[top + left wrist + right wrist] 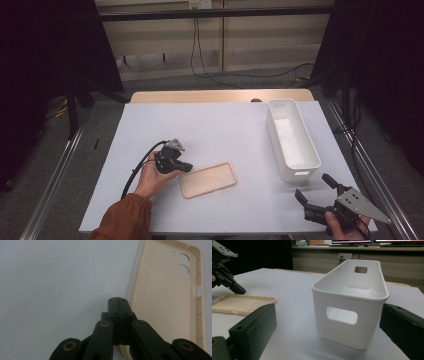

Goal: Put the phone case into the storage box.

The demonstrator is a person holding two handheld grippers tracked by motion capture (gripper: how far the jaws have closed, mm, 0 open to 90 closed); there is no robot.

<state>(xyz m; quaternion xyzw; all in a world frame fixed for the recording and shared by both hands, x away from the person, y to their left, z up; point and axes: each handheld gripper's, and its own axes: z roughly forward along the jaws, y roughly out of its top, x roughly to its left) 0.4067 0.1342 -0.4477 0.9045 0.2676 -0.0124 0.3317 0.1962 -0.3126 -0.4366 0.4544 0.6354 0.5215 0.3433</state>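
A beige phone case (208, 179) lies hollow side up on the white table cover, in front of the middle. My left gripper (187, 167) is shut with nothing between its jaws, its tips down at the case's left end. In the left gripper view the closed tips (117, 300) sit just beside the rim of the case (170, 297); contact cannot be told. My right gripper (314, 186) is open at the near right, aimed at the short end of a white bin (291, 140). Its fingers (254, 327) stand apart on either side of the bin (352, 297), short of it.
The white cover (200, 125) overlies a wooden table whose far edge (220, 95) shows. The bin is empty and stands lengthwise at the right. Metal rails run along both sides of the table, and cables lie on the floor beyond.
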